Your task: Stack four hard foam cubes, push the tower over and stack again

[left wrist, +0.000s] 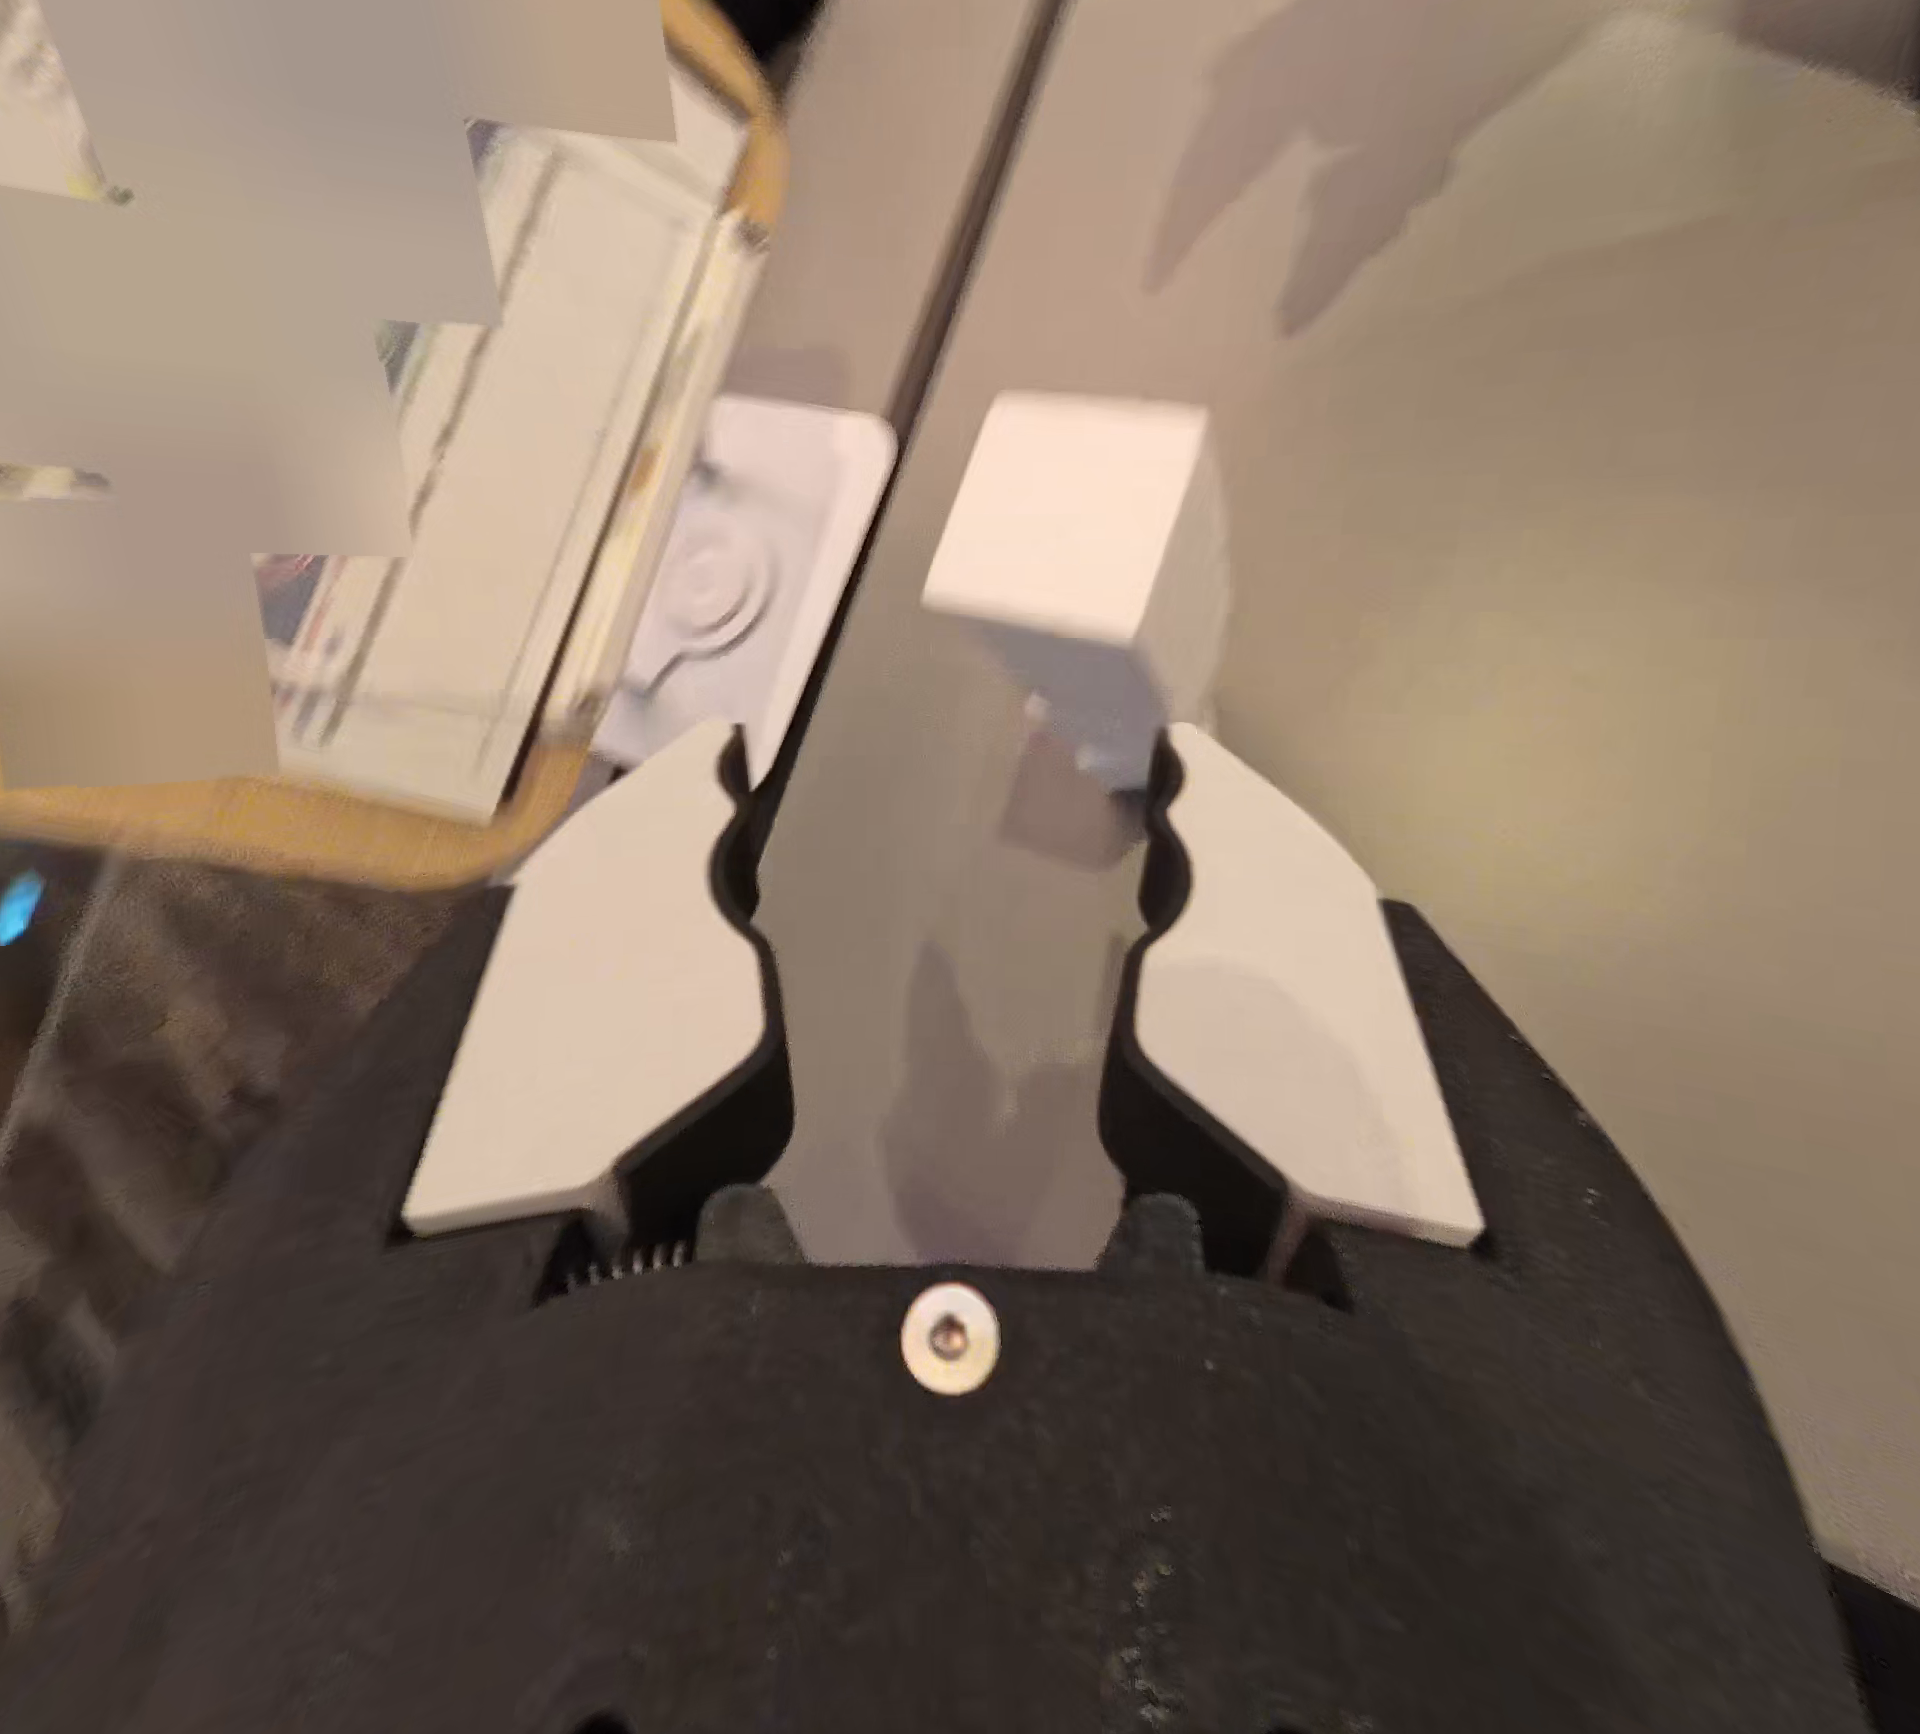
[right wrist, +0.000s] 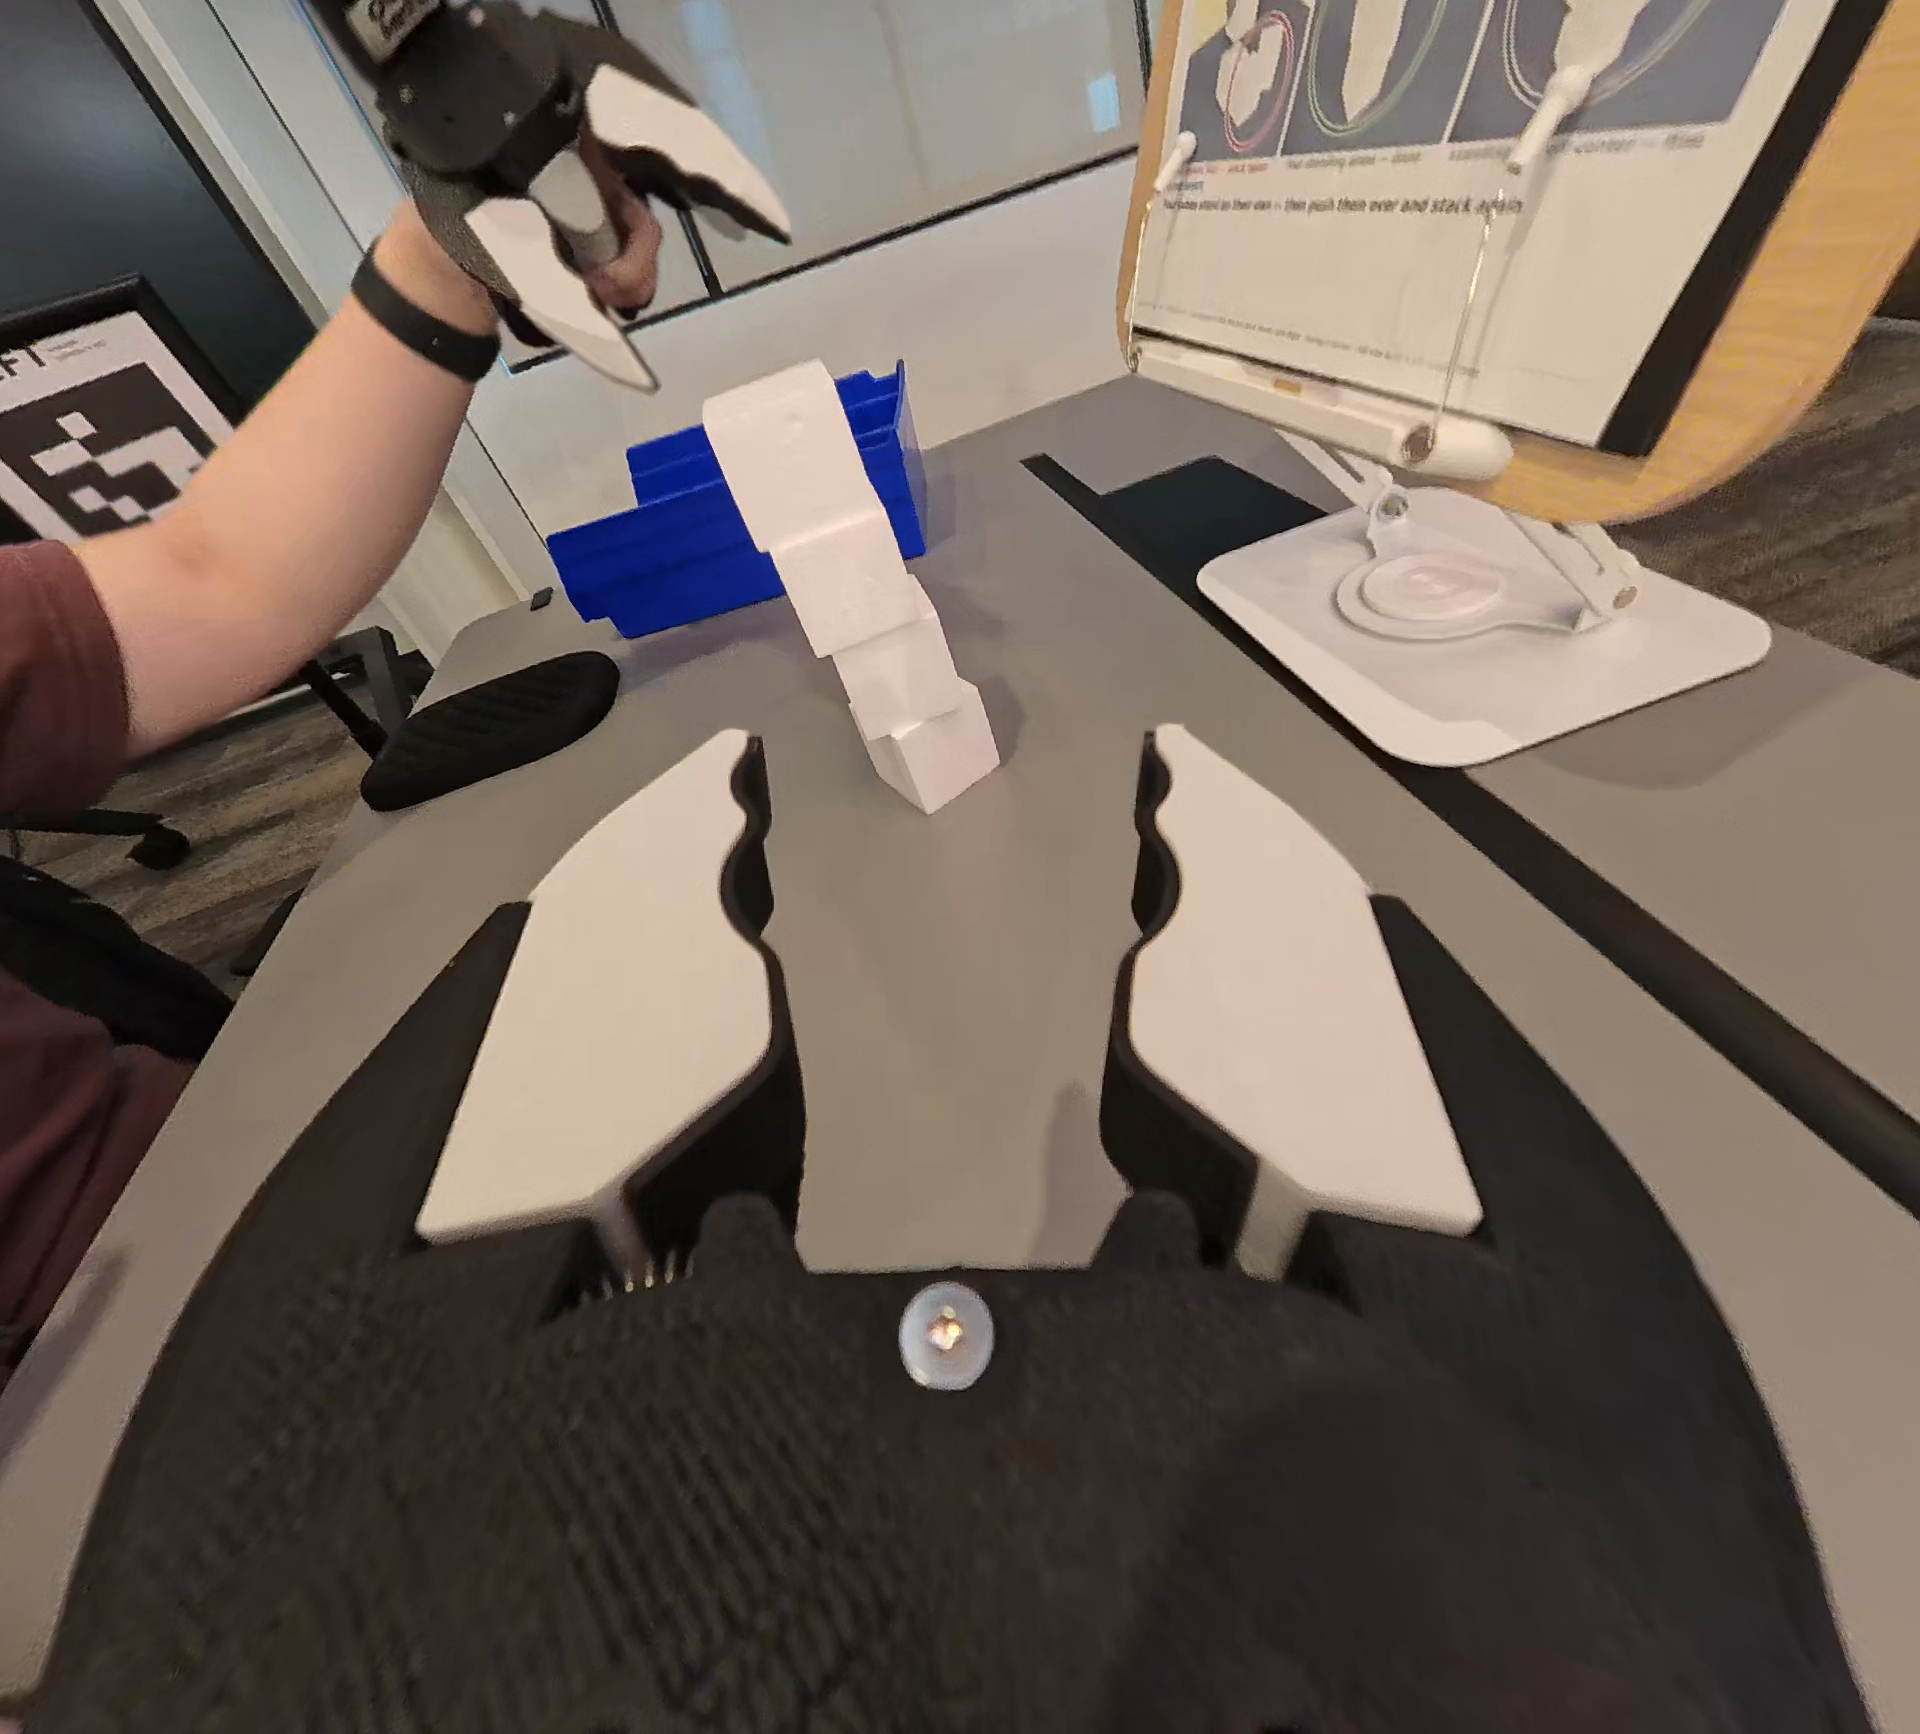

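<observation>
A tower of several white foam cubes stands mid-table in the right wrist view and leans sharply to the upper left, with the cubes offset from each other. Its bottom cube is tipped on an edge. My right gripper is open and empty, just in front of the tower's base. My left gripper hangs open in the air to the upper left of the tower, apart from it. In the blurred left wrist view, my left gripper is open and empty above the top cube.
A blue bin stands behind the tower on the grey table. A white stand base holding a wood-framed instruction board is at the right, and shows in the left wrist view. A person's arm and a black chair are at the left. One gripper's finger ends stand about 30 cm off the other's. My left gripper's tips are some 5 cm from the top cube.
</observation>
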Motion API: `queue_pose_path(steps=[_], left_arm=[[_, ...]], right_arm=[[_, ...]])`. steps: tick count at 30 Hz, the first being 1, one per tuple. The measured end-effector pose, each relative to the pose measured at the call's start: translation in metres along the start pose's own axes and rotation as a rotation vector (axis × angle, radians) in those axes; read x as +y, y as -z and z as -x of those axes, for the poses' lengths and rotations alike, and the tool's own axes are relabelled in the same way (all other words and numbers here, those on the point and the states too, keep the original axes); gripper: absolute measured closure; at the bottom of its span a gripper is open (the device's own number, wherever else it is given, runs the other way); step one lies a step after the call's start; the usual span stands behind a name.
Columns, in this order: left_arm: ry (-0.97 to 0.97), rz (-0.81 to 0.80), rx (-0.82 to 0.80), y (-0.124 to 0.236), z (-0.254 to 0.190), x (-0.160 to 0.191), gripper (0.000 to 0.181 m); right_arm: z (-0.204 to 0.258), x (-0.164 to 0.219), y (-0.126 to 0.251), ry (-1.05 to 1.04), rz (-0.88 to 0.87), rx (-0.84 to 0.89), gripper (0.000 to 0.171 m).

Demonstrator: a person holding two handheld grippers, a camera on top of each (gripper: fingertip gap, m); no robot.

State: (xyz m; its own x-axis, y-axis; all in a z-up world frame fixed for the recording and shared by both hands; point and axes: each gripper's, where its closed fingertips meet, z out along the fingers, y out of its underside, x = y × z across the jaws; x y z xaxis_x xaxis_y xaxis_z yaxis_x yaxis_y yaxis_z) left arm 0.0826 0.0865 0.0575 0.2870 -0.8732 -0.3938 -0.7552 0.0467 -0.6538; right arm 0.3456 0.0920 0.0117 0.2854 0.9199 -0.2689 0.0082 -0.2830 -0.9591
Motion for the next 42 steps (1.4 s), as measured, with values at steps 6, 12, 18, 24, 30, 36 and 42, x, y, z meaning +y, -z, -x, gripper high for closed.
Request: queue_pose_path(steps=[6,12,18,24,30,36,42], left_arm=[[0.267,-0.038,-0.176,-0.001,-0.013,0.098,0.153],[0.44,-0.018,-0.332,-0.061,-0.014,0.128,0.181],[0.68,-0.111,-0.319,-0.123,-0.006,0.106,0.181],[0.547,-0.159,-0.282,-0.14,-0.025,0.072,0.181],[0.488,-0.202,-0.21,-0.138,-0.051,0.038,0.181],[0.453,-0.227,-0.187,-0.141,-0.054,0.045,0.151],[0.438,-0.338,0.079,-0.154,-0.089,0.039,0.123]], right_arm=[[-0.004,-0.001,0.009,0.005,-0.005,0.027,0.103],[-0.009,-0.013,0.018,0.031,-0.049,0.084,0.104],[-0.02,-0.007,0.027,-0.01,-0.047,0.14,0.105],[-0.025,0.0,0.025,-0.02,0.017,0.183,0.107],[-0.016,-0.003,0.011,0.043,0.08,0.192,0.107],[-0.012,0.005,0.018,0.103,0.179,0.255,0.106],[-0.015,-0.006,0.038,0.073,0.134,0.352,0.097]])
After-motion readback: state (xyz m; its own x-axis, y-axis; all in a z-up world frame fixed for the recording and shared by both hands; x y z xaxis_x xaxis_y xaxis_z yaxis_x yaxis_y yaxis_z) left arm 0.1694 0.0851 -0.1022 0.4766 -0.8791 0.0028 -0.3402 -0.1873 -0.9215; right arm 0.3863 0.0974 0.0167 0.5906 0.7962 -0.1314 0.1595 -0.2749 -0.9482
